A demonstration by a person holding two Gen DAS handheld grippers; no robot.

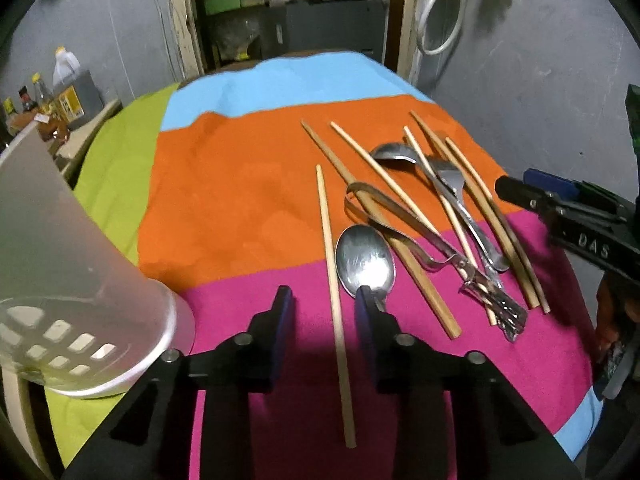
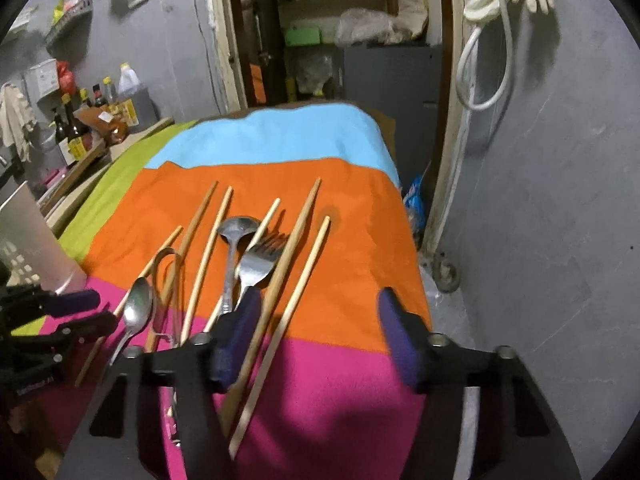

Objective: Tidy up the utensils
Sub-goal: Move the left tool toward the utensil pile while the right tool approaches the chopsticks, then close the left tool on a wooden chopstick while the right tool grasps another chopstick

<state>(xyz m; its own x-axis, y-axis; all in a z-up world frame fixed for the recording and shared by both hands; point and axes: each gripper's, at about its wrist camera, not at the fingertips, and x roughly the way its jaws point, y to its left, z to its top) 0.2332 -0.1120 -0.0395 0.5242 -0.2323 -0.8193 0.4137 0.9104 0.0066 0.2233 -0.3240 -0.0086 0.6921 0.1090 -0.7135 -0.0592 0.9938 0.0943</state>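
Several wooden chopsticks, two spoons, a fork (image 1: 452,184) and metal tongs (image 1: 400,228) lie loose on a striped cloth (image 1: 240,200). My left gripper (image 1: 324,308) hovers low over the pink stripe, open. A single chopstick (image 1: 334,300) runs between its fingers without touching the pads. Its right finger (image 1: 366,312) covers the neck of a spoon (image 1: 366,260). My right gripper (image 2: 318,328) is open too. Two chopsticks (image 2: 276,320) pass between its fingers, close to the left pad (image 2: 240,328). The fork (image 2: 260,264) lies just ahead of that pad.
A white perforated utensil holder (image 1: 80,280) stands at the cloth's left edge, beside my left gripper. Bottles (image 2: 76,128) crowd a counter at the far left. The table's right edge drops to a grey floor (image 2: 540,260). A doorway with shelves is behind the table.
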